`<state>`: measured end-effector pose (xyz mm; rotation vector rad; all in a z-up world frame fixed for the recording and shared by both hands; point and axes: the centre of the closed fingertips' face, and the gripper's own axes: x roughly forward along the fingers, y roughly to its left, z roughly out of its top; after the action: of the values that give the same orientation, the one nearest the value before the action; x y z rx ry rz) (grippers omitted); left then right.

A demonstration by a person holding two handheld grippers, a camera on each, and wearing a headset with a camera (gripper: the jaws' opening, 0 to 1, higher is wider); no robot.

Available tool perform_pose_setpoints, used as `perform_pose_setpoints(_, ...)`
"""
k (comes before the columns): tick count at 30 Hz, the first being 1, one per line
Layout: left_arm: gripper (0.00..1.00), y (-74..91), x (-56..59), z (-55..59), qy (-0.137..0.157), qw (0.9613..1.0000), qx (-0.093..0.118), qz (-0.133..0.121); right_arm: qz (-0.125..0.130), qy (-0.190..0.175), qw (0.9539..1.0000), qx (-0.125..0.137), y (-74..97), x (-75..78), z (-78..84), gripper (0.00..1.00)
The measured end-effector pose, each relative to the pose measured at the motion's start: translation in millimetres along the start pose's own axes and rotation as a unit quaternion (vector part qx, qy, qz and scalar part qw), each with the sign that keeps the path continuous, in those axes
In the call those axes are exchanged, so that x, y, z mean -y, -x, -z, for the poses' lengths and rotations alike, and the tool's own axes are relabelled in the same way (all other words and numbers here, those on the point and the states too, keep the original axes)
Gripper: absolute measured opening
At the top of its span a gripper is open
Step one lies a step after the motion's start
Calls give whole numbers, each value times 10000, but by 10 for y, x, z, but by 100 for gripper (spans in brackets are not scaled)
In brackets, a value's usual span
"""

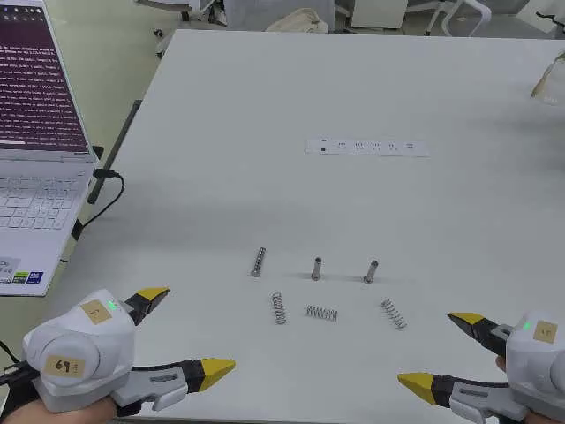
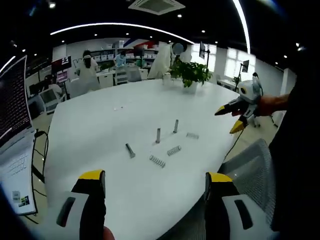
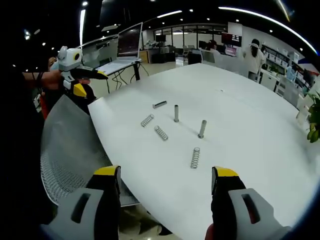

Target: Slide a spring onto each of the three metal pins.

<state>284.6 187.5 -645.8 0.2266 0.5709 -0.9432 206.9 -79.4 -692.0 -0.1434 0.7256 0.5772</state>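
Observation:
Three metal pins stand in a row on the white table point(image 1: 265, 106): the left pin point(image 1: 257, 262) lies tipped over, while the middle pin point(image 1: 316, 268) and right pin point(image 1: 371, 271) are upright. In front of them lie three loose springs point(image 1: 278, 307) point(image 1: 321, 313) point(image 1: 394, 314). My left gripper point(image 1: 185, 334) is open at the near left edge, well short of the springs. My right gripper point(image 1: 441, 351) is open at the near right. Between the right gripper view's own jaws I see the nearest spring point(image 3: 195, 157) and the fallen pin point(image 3: 159, 104). The left gripper view shows a spring point(image 2: 157, 160).
An open laptop point(image 1: 35, 132) sits on a side desk at the left, with a black cable point(image 1: 106, 190) beside it. A white power strip point(image 1: 366, 147) lies further back on the table. A mesh chair point(image 3: 70, 150) is below the table edge. People stand far behind.

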Motion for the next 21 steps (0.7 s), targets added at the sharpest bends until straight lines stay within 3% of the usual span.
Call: perform_pose_setpoints(21, 79, 1, -6, -1, 39, 10000, 24, 16, -60, -3, 10000, 35, -27, -38, -44, 74)
